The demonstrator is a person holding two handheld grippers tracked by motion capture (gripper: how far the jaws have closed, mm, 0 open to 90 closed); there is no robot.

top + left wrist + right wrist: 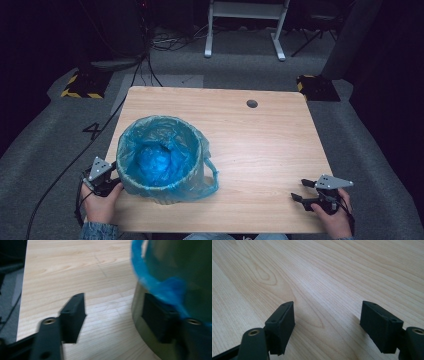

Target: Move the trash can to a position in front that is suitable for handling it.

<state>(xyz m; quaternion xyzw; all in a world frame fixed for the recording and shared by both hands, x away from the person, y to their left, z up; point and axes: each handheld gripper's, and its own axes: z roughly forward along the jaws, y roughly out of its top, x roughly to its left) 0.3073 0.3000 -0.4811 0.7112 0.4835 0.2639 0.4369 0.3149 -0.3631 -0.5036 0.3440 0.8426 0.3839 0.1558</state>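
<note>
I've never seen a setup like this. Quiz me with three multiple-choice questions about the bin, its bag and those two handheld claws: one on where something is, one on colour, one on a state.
1. Where on the table does the bin stand?
A. near left part
B. far right corner
C. middle of the far edge

2. What colour is the bag lining the bin?
A. black
B. blue
C. white

3. How do the right gripper jaws stand?
A. clamped on the bag
C. shut on nothing
B. apart over bare wood

Answers:
1 A, the high view shows it beside the left gripper.
2 B, blue plastic folds over the rim.
3 B, wood grain shows between them.
</note>
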